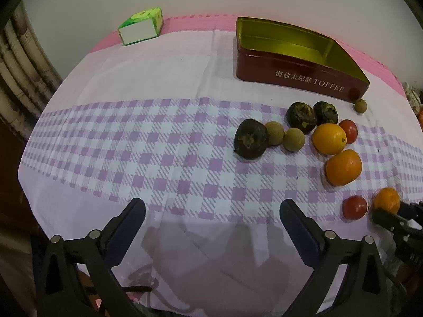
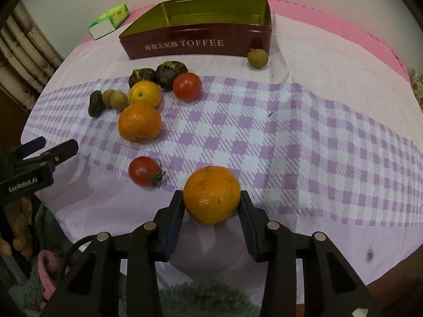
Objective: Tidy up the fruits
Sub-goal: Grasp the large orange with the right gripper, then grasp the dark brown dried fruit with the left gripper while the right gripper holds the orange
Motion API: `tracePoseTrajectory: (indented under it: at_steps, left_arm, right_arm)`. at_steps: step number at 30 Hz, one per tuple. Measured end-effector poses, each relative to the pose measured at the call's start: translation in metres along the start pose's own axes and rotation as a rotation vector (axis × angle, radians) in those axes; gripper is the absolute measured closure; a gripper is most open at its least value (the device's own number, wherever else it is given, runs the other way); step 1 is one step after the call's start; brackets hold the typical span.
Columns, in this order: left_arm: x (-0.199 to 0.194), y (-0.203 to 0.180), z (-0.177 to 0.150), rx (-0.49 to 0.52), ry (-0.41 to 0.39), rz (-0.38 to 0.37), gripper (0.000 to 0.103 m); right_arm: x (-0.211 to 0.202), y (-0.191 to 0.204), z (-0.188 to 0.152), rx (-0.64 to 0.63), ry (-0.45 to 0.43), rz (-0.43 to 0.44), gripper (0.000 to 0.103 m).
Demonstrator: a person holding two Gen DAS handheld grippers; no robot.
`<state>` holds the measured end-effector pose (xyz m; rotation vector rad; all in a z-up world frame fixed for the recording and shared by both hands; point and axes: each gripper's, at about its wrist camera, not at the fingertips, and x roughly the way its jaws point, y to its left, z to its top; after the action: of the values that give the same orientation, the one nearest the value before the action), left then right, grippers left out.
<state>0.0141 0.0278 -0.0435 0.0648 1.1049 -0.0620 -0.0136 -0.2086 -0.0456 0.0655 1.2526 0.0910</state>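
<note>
A: Right wrist view: the right claw (image 2: pixel 211 206) pinches the round orange mandarin (image 2: pixel 211 194) low on the checked worktop (image 2: pixel 290 137).

B: Grasping step, then. Next, lift it into the empty red toffee tin (image 2: pixel 195 45). Left claw (image 1: pixel 211 211) spread, empty.

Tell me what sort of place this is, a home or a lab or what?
Most likely a home. A table covered with a lilac checked tablecloth holds loose fruit beside an open toffee tin, with a small green carton near the wall and a patterned curtain at the side.
</note>
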Motion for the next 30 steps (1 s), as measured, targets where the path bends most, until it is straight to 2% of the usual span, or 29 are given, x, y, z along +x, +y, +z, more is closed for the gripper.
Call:
tracePoseTrajectory:
  at_steps: [10, 13, 18, 20, 30]
  left_arm:
    - [0.012, 0.002, 0.020, 0.000, -0.005, -0.043, 0.018]
    - [0.016, -0.002, 0.027, 0.015, -0.009, -0.056, 0.019]
    - [0.024, -0.011, 0.036, 0.037, -0.007, -0.073, 0.024]
    - [0.029, -0.013, 0.041, 0.040, -0.002, -0.076, 0.029]
    - [0.046, -0.019, 0.054, 0.050, 0.010, -0.086, 0.034]
  right_arm:
    - [0.011, 0.000, 0.028, -0.016, -0.030, -0.011, 0.065]
    - [0.016, -0.001, 0.035, -0.016, -0.032, -0.006, 0.065]
    - [0.019, 0.000, 0.039, -0.011, -0.042, 0.001, 0.065]
    - [0.020, 0.000, 0.039, -0.008, -0.045, 0.006, 0.065]
    - [0.021, -0.001, 0.045, -0.007, -0.056, 0.007, 0.065]
